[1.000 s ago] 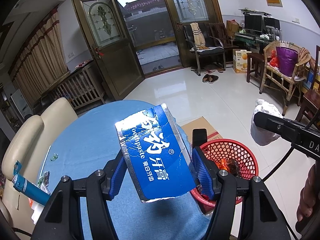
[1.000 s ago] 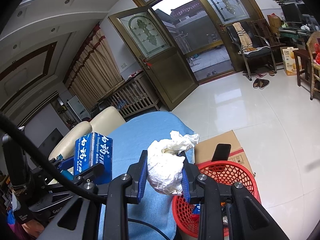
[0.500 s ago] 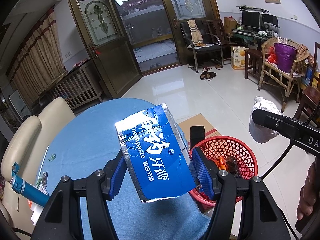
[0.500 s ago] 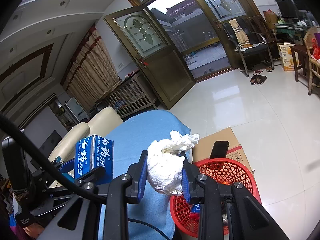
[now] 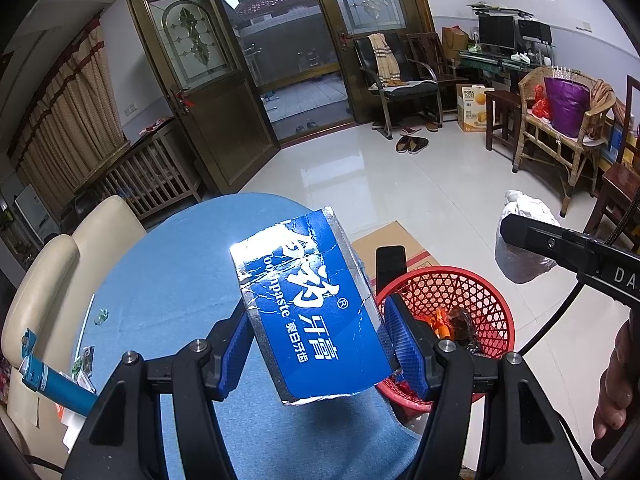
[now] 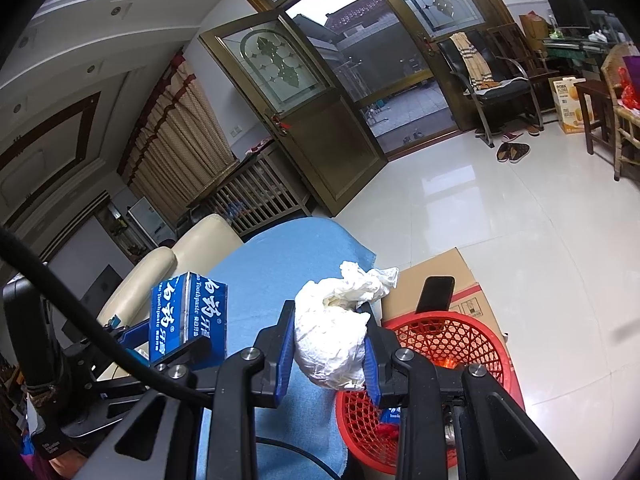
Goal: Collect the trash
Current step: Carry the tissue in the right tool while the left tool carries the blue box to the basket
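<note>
My left gripper [image 5: 320, 340] is shut on a blue toothpaste box [image 5: 308, 304] with silver edges, held above the blue-clothed table [image 5: 168, 280]. The same toothpaste box [image 6: 186, 316] shows at the left of the right wrist view. My right gripper [image 6: 330, 344] is shut on a crumpled white paper wad [image 6: 336, 336], at the table's edge above the near rim of a red mesh basket [image 6: 452, 332]. That red basket [image 5: 460, 292] stands on the floor right of the table and holds some trash, including orange and dark pieces.
A flat cardboard box [image 5: 396, 240] with a black phone-like object [image 5: 391, 264] lies behind the basket. A white bag [image 5: 524, 240] sits on the tiled floor. A cream chair [image 5: 60, 264], a blue tube [image 5: 56, 384] and scraps lie at the table's left. Wicker chair [image 5: 560, 120] far right.
</note>
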Tool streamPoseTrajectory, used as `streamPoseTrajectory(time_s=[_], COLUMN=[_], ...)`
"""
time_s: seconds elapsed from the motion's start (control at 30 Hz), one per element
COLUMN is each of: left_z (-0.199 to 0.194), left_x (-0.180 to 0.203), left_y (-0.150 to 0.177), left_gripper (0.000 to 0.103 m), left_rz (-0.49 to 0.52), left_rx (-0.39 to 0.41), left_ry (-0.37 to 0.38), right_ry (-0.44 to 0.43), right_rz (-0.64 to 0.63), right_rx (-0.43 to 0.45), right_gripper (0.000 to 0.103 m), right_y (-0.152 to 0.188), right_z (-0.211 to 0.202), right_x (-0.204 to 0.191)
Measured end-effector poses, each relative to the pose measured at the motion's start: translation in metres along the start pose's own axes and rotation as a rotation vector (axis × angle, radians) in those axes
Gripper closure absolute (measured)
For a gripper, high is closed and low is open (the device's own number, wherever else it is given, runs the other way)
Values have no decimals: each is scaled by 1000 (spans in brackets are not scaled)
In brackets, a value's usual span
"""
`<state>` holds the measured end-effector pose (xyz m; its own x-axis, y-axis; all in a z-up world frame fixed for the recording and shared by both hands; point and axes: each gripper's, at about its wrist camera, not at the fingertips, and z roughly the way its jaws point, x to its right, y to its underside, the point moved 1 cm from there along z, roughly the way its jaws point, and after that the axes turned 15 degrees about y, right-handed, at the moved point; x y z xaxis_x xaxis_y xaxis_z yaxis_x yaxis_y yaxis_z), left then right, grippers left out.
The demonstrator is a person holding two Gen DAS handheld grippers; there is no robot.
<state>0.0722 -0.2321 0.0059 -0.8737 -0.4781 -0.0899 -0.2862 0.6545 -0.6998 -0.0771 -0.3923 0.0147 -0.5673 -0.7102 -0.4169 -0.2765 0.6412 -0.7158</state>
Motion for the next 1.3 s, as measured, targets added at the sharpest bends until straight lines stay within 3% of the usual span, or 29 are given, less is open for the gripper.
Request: streamPoseTrajectory(time_s=[1.3], left_z=[34], left_x=[3], left_y=[0], left_gripper=[37], left_rz=[32], left_rx=[-77], left_ry=[42], right_ry=[4], right_rz=[67], right_rx=[-48], right_gripper=[71], right_y=[3], right_z=[20], right_x=[22])
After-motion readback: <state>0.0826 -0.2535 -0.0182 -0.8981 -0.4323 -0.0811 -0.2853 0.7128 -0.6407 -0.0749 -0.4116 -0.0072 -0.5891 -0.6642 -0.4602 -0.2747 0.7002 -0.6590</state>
